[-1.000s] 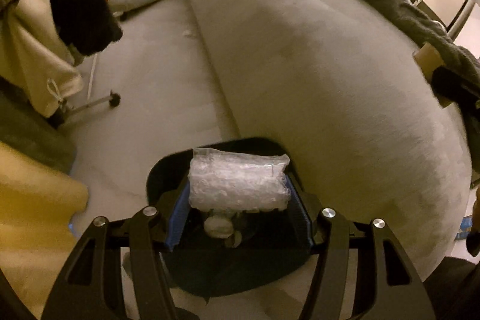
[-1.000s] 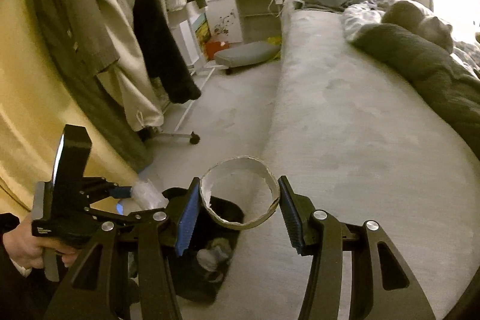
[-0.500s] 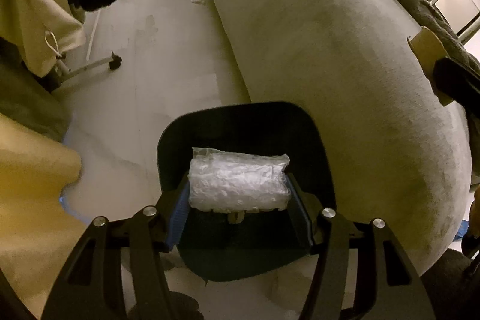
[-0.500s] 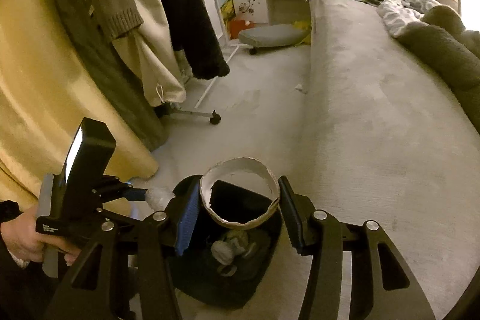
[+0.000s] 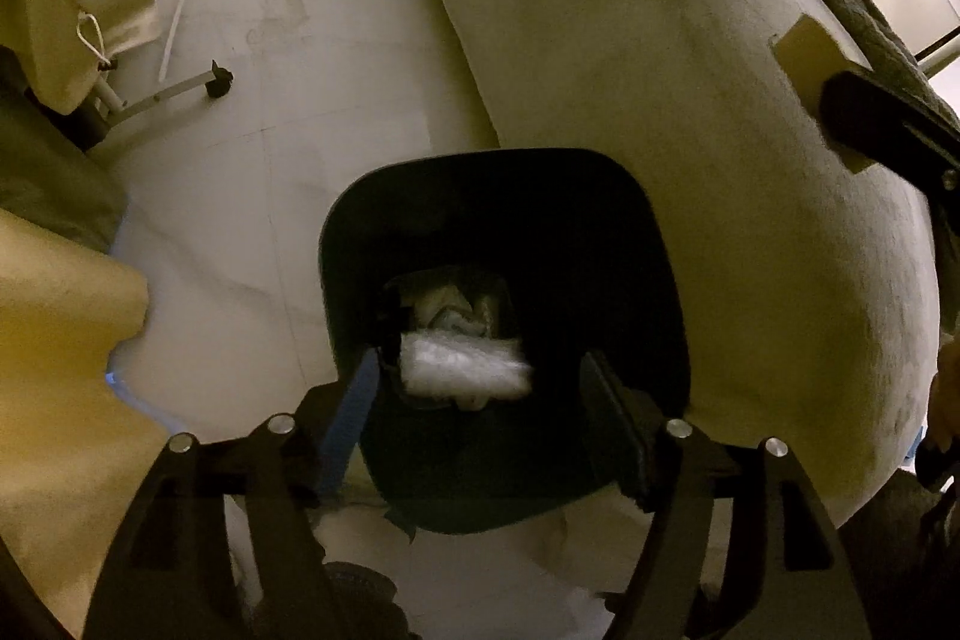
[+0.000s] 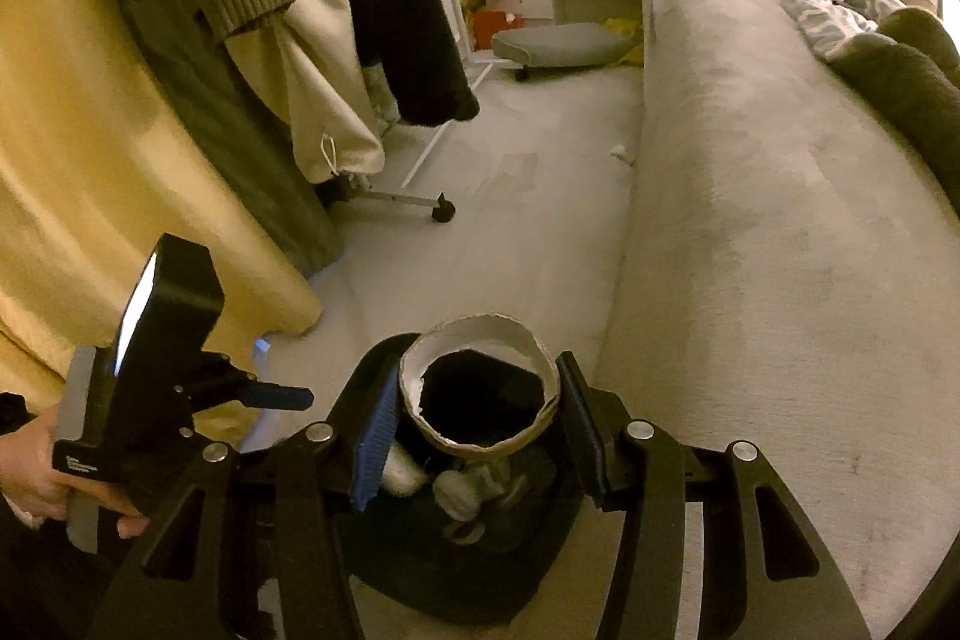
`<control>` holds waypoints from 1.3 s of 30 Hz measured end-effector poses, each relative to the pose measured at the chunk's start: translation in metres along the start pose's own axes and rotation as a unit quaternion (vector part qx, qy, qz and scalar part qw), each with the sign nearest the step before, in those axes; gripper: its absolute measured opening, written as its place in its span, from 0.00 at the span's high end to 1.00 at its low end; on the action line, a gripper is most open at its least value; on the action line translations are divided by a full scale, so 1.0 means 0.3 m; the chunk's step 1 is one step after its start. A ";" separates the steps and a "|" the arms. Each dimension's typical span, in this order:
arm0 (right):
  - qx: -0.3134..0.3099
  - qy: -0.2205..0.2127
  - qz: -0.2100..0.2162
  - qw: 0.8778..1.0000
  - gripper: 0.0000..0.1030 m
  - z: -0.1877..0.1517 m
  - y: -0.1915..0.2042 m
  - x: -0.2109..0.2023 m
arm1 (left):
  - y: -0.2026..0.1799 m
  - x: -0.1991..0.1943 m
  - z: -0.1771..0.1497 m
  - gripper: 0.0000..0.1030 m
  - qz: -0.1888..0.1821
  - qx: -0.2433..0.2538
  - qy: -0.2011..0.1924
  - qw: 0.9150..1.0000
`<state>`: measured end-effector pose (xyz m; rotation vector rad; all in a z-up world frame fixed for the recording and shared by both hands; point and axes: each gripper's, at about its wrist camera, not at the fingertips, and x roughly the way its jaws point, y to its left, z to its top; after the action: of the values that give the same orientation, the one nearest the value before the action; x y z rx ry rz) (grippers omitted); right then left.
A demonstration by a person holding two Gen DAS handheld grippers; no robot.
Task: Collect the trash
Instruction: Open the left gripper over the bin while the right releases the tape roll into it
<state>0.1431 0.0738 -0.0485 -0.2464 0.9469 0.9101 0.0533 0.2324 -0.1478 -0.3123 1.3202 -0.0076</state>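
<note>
A black trash bin (image 5: 600,232) stands on the floor against the bed; it also shows in the right wrist view (image 6: 480,568). My left gripper (image 5: 483,400) is open over the bin's mouth. A wad of clear bubble wrap (image 5: 465,370) is inside the bin, free of the fingers, above other crumpled trash. My right gripper (image 6: 480,400) is shut on a cardboard tube ring (image 6: 480,388) and holds it just above the bin. The tube also shows at the right edge of the left wrist view (image 5: 810,58).
A grey bed (image 6: 780,250) runs along the right. A clothes rack with hanging coats (image 6: 270,40) and a wheeled base (image 6: 441,208) stands on the left. A yellow curtain (image 6: 90,190) hangs at the left. A small scrap (image 6: 621,154) lies on the floor by the bed.
My left gripper has opened and the bubble wrap has dropped into the bin. Both grippers moved closer over the bin. The right gripper still holds the tube.
</note>
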 end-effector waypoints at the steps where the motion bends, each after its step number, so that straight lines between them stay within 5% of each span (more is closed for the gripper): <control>1: -0.001 0.003 0.000 1.000 0.50 0.000 0.003 0.009 | 0.004 -0.004 -0.003 0.29 0.000 -0.002 0.000 1.000; 8: -0.002 0.037 0.003 0.999 0.50 -0.028 0.027 0.088 | 0.020 -0.034 0.002 0.23 0.006 -0.003 -0.021 1.000; 21: 0.013 0.096 0.009 0.995 0.50 -0.096 0.022 0.204 | 0.067 -0.192 0.028 0.21 0.059 -0.006 -0.164 0.985; 27: 0.014 0.114 0.004 0.993 0.50 -0.122 0.026 0.239 | 0.055 -0.230 0.038 0.18 0.049 0.009 -0.195 0.980; 31: 0.014 0.119 0.002 0.993 0.49 -0.125 0.028 0.242 | 0.021 -0.285 0.035 0.15 0.019 0.027 -0.231 0.972; 39: 0.014 0.115 -0.002 0.993 0.48 -0.127 0.023 0.214 | -0.074 -0.411 0.014 0.07 0.033 0.074 -0.309 0.948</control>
<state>0.1317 0.0932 -0.1201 -0.3352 1.1713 0.8772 0.0297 0.2344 -0.0246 -0.1228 0.7003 0.0437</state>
